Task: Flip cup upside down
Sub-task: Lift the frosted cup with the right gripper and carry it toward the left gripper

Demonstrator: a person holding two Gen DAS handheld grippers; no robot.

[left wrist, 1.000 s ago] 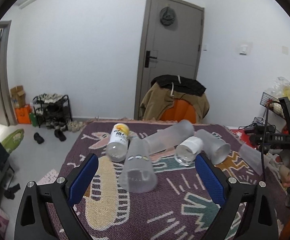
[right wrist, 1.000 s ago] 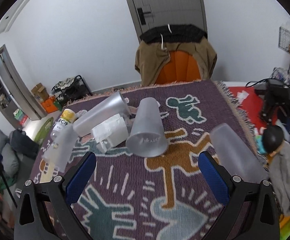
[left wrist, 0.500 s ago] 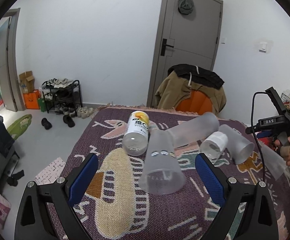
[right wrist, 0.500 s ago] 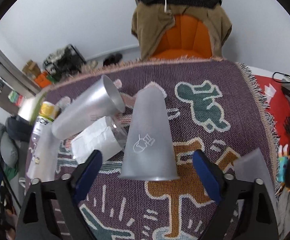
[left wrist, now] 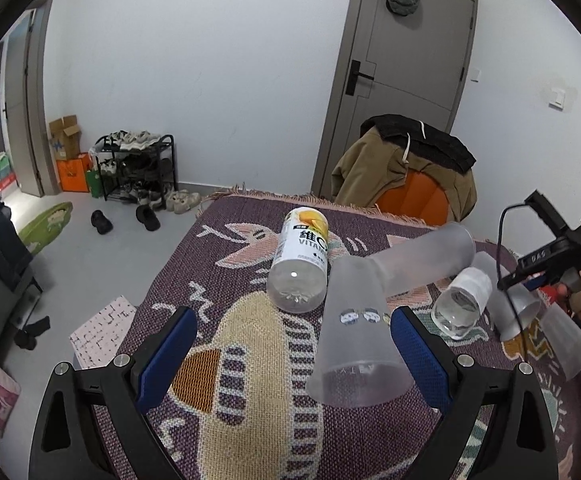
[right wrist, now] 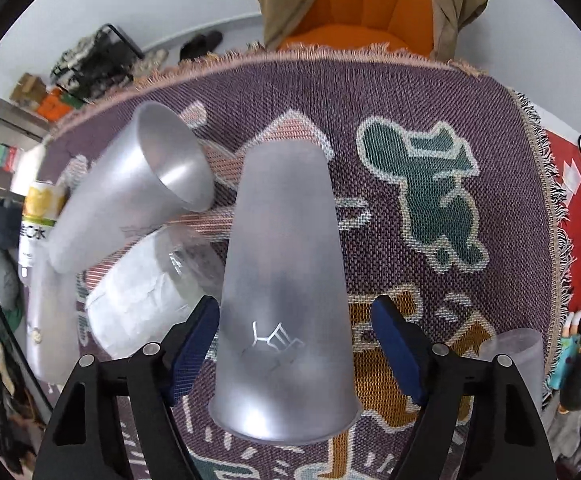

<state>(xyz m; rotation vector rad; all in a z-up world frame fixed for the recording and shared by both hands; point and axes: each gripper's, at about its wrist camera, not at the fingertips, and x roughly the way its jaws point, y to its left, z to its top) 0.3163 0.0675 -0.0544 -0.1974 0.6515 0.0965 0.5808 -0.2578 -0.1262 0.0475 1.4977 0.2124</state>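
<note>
The cup (right wrist: 286, 312) is being straddled by the right gripper (right wrist: 292, 336), low in the middle of the right wrist view. It is lying on the rug (right wrist: 430, 140) with its wide mouth toward the camera and its narrow base pointing up the frame. The blue pads are being held apart, one on each side of the wall near the mouth; whether they are touching yet cannot be told. A second ago the same cup was being seen small and well ahead of these fingers, so the gripper is being brought down and forward onto it, and the jaws are being narrowed. The grasp is judged close, with the lift and turn-over not yet done.

The left gripper (left wrist: 290, 344) is being held wide apart above the rug, with nothing between its pads. A second cup (left wrist: 360, 336) is lying just inside its right finger. Beyond it, in mid-frame, a bottle (left wrist: 302, 260) and a tumbler (left wrist: 426, 258) are lying.
</note>
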